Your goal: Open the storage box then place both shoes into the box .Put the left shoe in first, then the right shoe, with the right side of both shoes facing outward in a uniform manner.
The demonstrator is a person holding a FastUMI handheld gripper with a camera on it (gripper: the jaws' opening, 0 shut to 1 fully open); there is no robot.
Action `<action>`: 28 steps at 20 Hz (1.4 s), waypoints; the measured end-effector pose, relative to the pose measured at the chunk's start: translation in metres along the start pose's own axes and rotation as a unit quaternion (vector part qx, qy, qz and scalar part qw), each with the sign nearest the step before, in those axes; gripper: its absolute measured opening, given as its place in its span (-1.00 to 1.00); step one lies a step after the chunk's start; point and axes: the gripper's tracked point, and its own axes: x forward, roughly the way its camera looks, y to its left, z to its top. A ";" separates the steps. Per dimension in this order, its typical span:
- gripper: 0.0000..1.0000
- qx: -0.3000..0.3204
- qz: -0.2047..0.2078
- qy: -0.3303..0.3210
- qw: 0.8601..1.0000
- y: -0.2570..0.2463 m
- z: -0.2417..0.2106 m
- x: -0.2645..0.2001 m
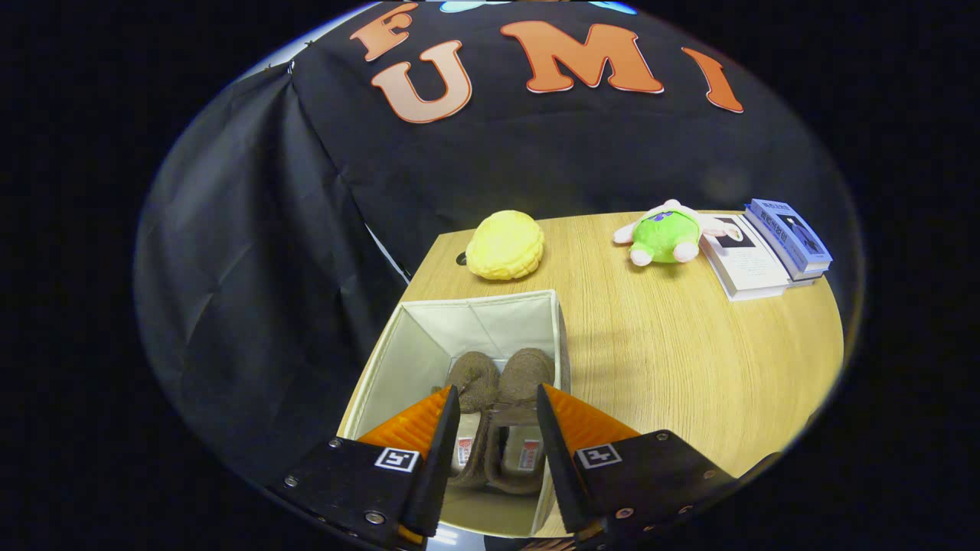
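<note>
Both shoes lie inside the open storage box, and the gripper hangs above them with nothing in it.

In the gripper view, the gripper (498,398) has its two fingers spread apart over the near part of the storage box (417,344), and they touch nothing. Between the fingers I see the left shoe (473,383) and the right shoe (527,379), two brown fuzzy slippers lying side by side on the box floor, toes pointing away. The box stands on the wooden table (689,360). Beyond the box is a yellow plush bun (505,245). Further right are a green plush toy (668,233) and, next to it, some books (766,249).
</note>
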 end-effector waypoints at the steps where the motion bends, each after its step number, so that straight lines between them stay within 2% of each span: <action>1: 0.28 -0.004 0.006 -0.011 1.000 -0.001 0.005 -0.009; 4: 0.48 -0.021 0.021 -0.051 0.998 -0.008 0.020 -0.035; 7: 0.79 -0.028 0.037 -0.081 0.996 -0.015 0.026 -0.065; 11: 0.96 -0.051 0.031 -0.155 0.986 -0.044 0.051 -0.106; 14: 0.97 -0.077 0.024 -0.217 0.973 -0.070 0.069 -0.138; 20: 0.97 -0.115 -0.001 -0.331 0.937 -0.122 0.089 -0.207; 24: 0.96 -0.122 -0.011 -0.383 0.916 -0.152 0.097 -0.252; 28: 0.96 -0.143 -0.034 -0.402 0.904 -0.190 0.092 -0.274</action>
